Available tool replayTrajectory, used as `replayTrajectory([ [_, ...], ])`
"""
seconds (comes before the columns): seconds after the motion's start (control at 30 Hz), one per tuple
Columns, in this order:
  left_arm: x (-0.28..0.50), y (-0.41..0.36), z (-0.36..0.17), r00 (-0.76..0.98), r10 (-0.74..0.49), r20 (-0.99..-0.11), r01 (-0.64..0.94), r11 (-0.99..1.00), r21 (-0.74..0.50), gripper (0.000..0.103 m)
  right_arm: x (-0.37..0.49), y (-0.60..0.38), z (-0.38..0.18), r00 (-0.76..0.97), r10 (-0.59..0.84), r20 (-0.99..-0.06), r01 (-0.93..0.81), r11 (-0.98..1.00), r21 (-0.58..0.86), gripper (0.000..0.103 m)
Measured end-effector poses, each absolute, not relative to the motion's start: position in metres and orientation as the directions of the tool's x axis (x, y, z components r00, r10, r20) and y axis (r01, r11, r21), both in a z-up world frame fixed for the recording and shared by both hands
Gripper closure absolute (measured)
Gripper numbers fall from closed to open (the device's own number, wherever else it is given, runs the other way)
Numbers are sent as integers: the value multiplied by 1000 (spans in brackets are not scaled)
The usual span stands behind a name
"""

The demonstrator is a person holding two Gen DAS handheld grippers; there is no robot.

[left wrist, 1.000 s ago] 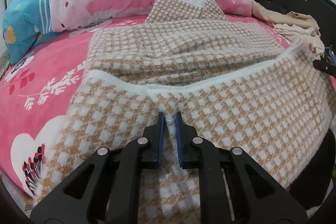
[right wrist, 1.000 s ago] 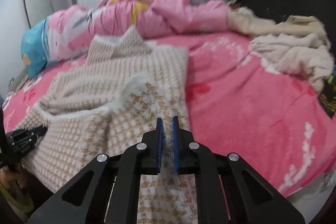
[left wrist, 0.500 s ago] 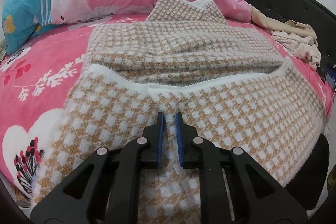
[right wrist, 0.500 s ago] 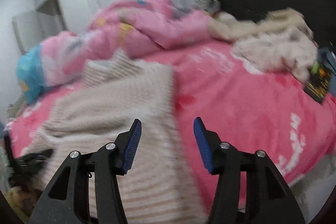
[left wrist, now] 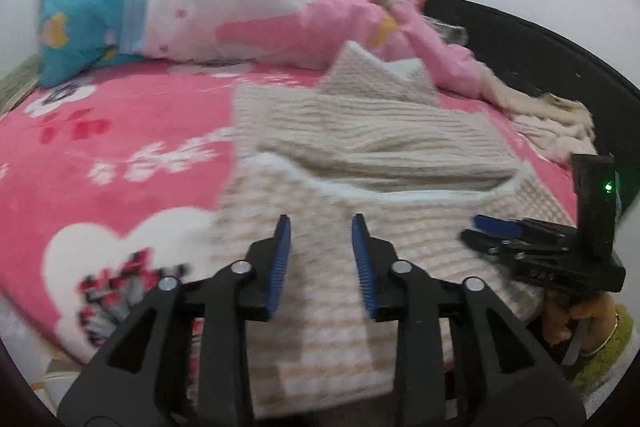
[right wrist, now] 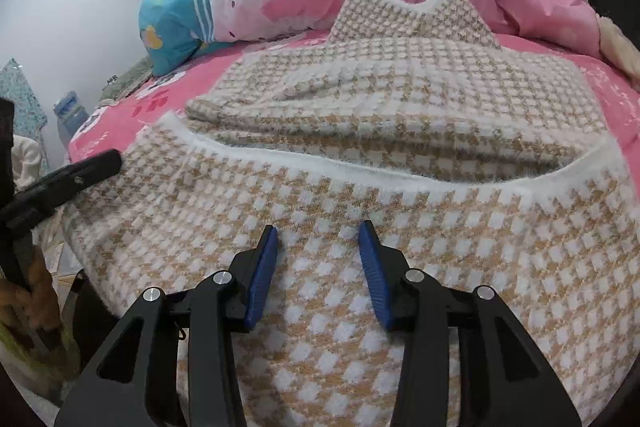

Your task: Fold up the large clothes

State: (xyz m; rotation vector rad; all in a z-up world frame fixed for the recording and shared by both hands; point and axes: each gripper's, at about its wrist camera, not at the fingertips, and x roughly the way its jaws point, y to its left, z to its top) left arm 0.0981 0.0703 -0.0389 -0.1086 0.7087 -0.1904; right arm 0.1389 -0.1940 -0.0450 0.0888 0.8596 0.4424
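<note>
Checked sweater (right wrist: 400, 155) lies folded on the bed (left wrist: 120, 147); both grippers' jaws spread, empty.

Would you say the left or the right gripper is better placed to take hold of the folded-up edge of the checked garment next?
Probably the right gripper: it hangs open over the middle of the checked garment, facing its white edge. The left gripper, also open, sits nearer the garment's side.

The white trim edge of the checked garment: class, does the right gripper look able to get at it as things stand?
Probably yes. The right gripper hangs open over the checked garment, and the white trim edge lies just ahead, with nothing lying over it. The left gripper is off to the side.
</note>
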Motion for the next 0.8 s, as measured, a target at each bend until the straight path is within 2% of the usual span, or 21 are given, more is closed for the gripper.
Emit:
replayTrajectory([
  [0.07,108,78,-59,685,-146,-714,82,989,-123,74,142,-193,-45,569,408,-714,-341,907,247,62],
  [0.1,113,83,-73,643,-130,-754,63,991,-117,79,140,-191,-45,571,406,-714,-343,908,242,62],
  [0.17,107,96,-84,661,-186,-727,58,979,-198,80,138,-192,-47,575,404,-712,-344,908,238,62],
  [0.2,106,98,-83,663,-188,-725,56,978,-202,82,138,-194,-48,573,408,-710,-344,907,243,62],
  [0.37,102,93,-55,708,-147,-691,40,985,-169,84,138,-196,-48,563,426,-708,-343,900,268,62],
  [0.47,117,73,-29,749,-162,-642,92,986,-141,83,137,-194,-48,569,423,-705,-341,902,266,62],
  [0.5,126,63,-23,752,-169,-638,116,985,-124,80,138,-195,-48,569,423,-705,-340,902,267,62],
  [0.57,144,47,-25,741,-134,-658,120,991,-67,76,139,-195,-48,568,424,-705,-337,902,271,62],
  [0.63,167,44,-52,683,-55,-728,75,997,-5,75,139,-196,-48,566,428,-705,-337,900,276,62],
  [0.67,178,50,-69,638,-38,-769,49,999,-9,76,140,-196,-48,564,430,-705,-337,899,279,62],
  [0.7,185,62,-82,607,-97,-789,39,995,-93,77,140,-195,-48,562,431,-706,-337,899,280,62],
  [0.8,181,67,-66,631,-123,-766,20,989,-143,77,140,-195,-48,564,429,-706,-340,899,276,62],
])
